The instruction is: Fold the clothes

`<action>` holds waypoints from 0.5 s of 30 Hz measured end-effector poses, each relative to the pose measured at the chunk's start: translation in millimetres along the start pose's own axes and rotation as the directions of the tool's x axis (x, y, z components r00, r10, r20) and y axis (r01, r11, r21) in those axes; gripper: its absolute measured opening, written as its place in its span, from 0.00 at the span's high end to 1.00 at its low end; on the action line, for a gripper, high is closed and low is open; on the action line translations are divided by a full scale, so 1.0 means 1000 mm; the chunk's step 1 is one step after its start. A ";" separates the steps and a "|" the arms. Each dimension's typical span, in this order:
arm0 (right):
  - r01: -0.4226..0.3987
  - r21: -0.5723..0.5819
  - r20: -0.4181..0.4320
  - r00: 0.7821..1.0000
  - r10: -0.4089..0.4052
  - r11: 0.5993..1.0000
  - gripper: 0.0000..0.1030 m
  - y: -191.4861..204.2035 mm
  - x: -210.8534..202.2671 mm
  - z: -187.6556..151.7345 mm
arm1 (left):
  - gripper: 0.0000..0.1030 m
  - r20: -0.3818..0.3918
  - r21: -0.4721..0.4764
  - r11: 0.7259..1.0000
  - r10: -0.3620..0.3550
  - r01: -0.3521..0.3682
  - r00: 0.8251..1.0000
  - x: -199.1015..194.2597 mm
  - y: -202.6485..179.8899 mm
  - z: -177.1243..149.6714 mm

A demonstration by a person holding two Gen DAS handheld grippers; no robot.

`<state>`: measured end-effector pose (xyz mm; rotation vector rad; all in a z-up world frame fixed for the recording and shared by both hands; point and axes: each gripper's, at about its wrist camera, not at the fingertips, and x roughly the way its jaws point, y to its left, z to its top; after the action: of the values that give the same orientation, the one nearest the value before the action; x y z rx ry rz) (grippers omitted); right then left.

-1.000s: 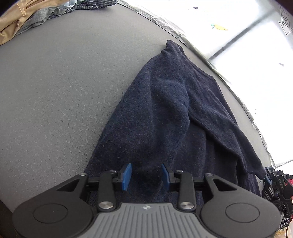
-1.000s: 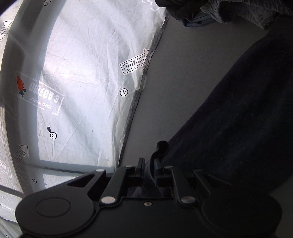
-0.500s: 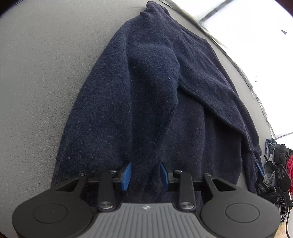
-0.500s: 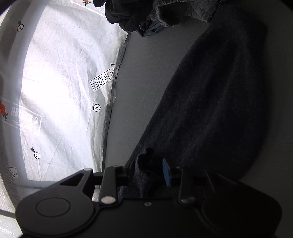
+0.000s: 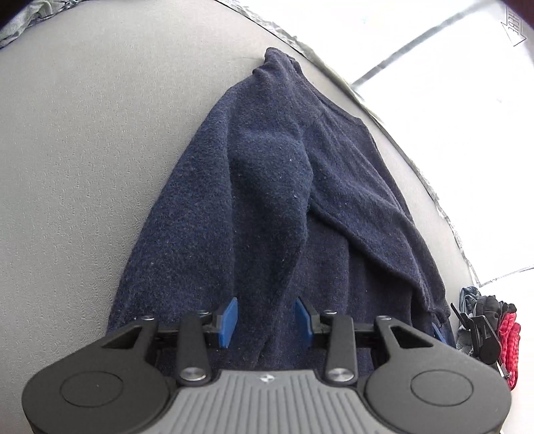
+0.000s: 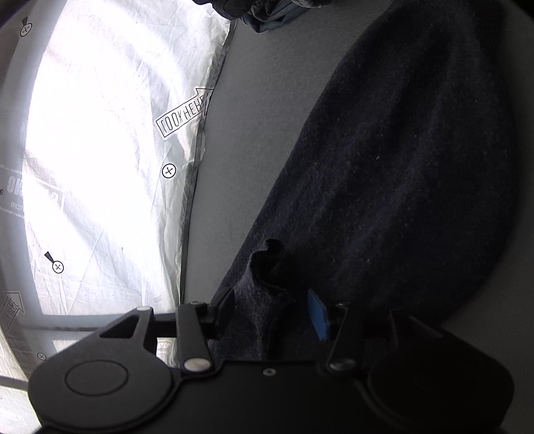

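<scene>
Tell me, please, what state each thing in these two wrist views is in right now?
Navy sweater: lying on the grey surface, folded lengthwise, one sleeve laid across it.
Left gripper: jaws opening, sweater fabric between them, pads apart from it.
Right gripper: jaws opening, a bunched sweater edge between them, no longer pinched.
Pile of clothes: heaped, unfolded.

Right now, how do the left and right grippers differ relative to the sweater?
Left gripper: both blue fingers show, with a fold of the navy sweater between them, and its jaws are opening. Right gripper: only one blue finger shows, the other sits in shadow, a bunched sweater edge stands up between them, its jaws opening too. Shared: both sit low at the sweater on the grey table.
</scene>
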<state>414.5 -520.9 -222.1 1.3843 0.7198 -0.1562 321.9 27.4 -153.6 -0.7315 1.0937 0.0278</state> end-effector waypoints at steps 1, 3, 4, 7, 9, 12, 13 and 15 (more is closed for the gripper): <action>0.001 0.003 0.002 1.000 -0.001 1.000 0.51 0.001 0.002 0.000 | 0.61 0.009 -0.013 1.000 -0.005 0.006 1.000 -0.002 0.002 0.001; -0.004 0.007 0.009 1.000 0.004 1.000 0.52 0.003 0.006 0.001 | 0.61 0.013 -0.035 0.999 0.006 -0.006 1.000 -0.001 0.006 0.003; -0.017 0.003 0.018 1.000 0.017 1.000 0.56 0.005 0.008 0.000 | 0.61 0.004 -0.043 0.999 0.019 -0.019 1.000 0.002 0.008 0.004; -0.051 0.001 0.012 0.999 0.051 0.999 0.85 0.009 0.013 -0.002 | 0.61 -0.050 -0.050 0.997 0.048 -0.051 0.998 0.017 0.014 0.002; -0.081 0.007 0.007 0.997 0.081 0.997 0.89 0.011 0.015 -0.006 | 0.61 -0.075 -0.066 0.996 0.054 -0.059 0.996 0.026 0.018 0.000; -0.179 0.061 0.002 0.984 0.180 0.982 0.90 0.008 0.014 -0.013 | 0.61 -0.076 -0.102 0.994 0.030 -0.038 0.997 0.026 0.025 0.002; -0.224 0.116 -0.002 0.974 0.226 0.968 0.90 0.004 0.014 -0.016 | 0.61 -0.075 -0.122 0.992 0.017 -0.027 0.997 0.026 0.028 0.002; -0.300 0.229 -0.003 0.951 0.309 0.926 0.90 -0.006 0.016 -0.020 | 0.61 -0.072 -0.153 0.988 -0.004 -0.007 0.997 0.025 0.034 0.002</action>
<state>416.2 -499.1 -236.1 1.7042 0.5204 0.0377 323.3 46.1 -191.2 -0.8755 1.1699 0.0880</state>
